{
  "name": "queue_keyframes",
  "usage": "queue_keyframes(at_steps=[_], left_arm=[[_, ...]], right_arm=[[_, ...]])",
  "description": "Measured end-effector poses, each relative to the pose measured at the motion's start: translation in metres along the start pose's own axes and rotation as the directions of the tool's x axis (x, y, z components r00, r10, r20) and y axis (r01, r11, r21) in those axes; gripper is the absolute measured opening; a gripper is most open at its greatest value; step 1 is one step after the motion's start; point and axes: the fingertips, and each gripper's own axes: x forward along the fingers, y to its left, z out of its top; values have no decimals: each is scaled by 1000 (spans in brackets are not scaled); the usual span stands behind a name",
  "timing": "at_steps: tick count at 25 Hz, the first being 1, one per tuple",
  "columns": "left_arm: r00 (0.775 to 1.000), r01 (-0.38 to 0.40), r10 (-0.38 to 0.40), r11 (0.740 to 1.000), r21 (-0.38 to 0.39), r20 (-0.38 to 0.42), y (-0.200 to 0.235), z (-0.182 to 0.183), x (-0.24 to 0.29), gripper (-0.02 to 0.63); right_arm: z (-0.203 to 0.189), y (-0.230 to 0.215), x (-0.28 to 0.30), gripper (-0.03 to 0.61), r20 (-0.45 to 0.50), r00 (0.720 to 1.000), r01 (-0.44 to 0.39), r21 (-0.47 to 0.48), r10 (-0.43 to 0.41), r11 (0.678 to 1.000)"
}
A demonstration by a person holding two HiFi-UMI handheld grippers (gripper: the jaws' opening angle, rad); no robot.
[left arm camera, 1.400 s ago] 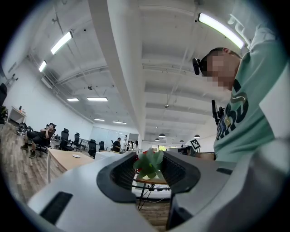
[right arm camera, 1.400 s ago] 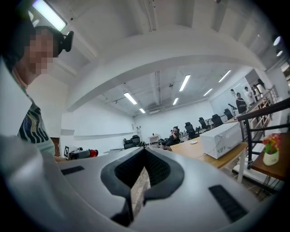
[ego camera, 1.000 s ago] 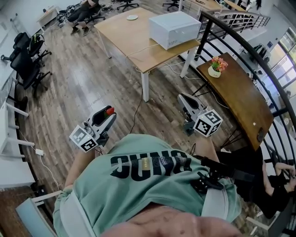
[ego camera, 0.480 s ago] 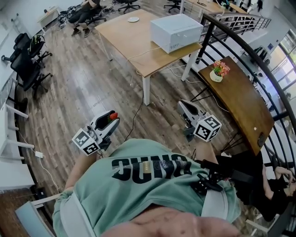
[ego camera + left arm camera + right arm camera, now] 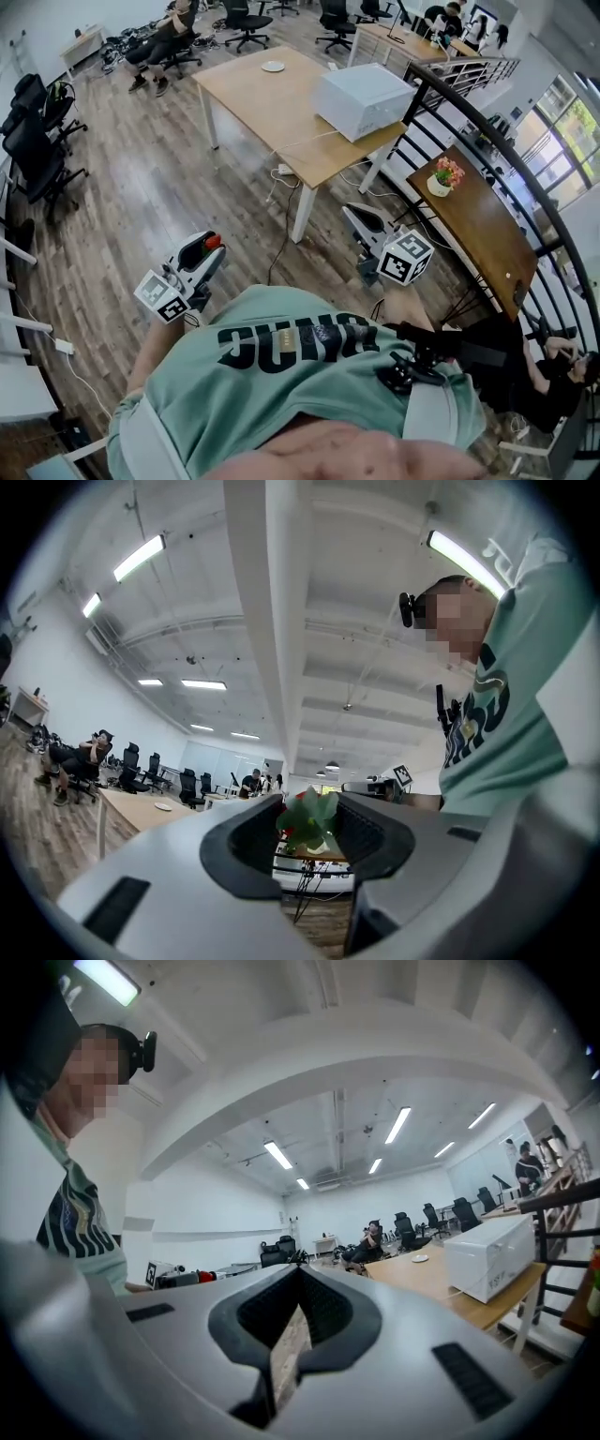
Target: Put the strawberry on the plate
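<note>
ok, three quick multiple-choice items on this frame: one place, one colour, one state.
1. Where on the light table is the plate?
A far end
B middle
C near edge

2. What colour is the box on that table?
A black
B white
C red

3. What does the left gripper hold?
A nothing
B the plate
C the strawberry

Answers:
1 A: the plate lies by the table's far edge, beyond the box.
2 B: the box is plain white.
3 C: the left gripper view shows its jaws closed on the strawberry.
</note>
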Motion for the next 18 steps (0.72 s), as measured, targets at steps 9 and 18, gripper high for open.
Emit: queue_keyframes(at_steps=[9,18], left_arm=[[1000,-2,2,1000,-8,23,93,24,-73,160],[997,-69,71,996,-61,38,144,19,-80,160]], right_arm=[[-14,52,115,6,-64,998,1,-19,-3,1000],[-9,33,179,6,-106,994,-31,-12,30,999]])
